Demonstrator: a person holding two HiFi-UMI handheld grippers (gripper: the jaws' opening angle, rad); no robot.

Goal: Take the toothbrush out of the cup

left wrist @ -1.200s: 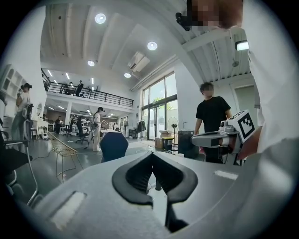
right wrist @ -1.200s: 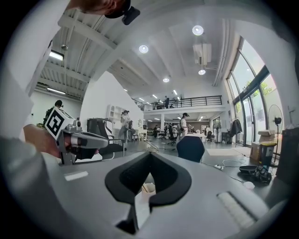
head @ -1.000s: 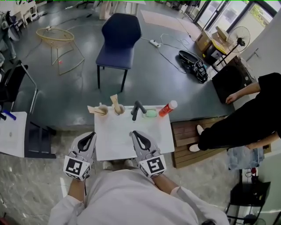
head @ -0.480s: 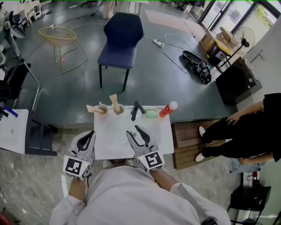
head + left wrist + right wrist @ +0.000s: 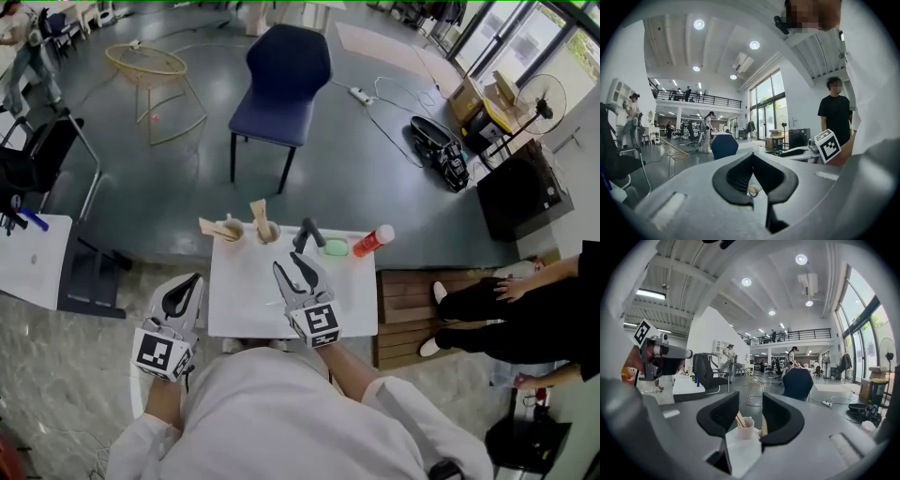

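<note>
- The counter (image 5: 246, 314) is small, and everything on it is crowded along its far edge. A reach that runs long could push something off that edge onto the floor.
- The right claw (image 5: 292, 269) hovers over the counter's middle. Its jaws have just been opening, then easing in slightly, and stand apart with nothing between the pads. Coming in this low and near level, it could ram a cup wall rather than meet the handle.
- The left claw (image 5: 187, 287), jaws together and empty, hangs just off the counter's left edge, so nothing steadies the cup.
- Two cups stand near the far left corner: the corner cup (image 5: 229, 232) and its neighbour (image 5: 267, 232). They are close enough that wide jaws may clip both.
- The toothbrush (image 5: 210, 228) leans out of the corner cup. Its thin, tilted handle may slip from the pads, or drag the light cup over.
</note>
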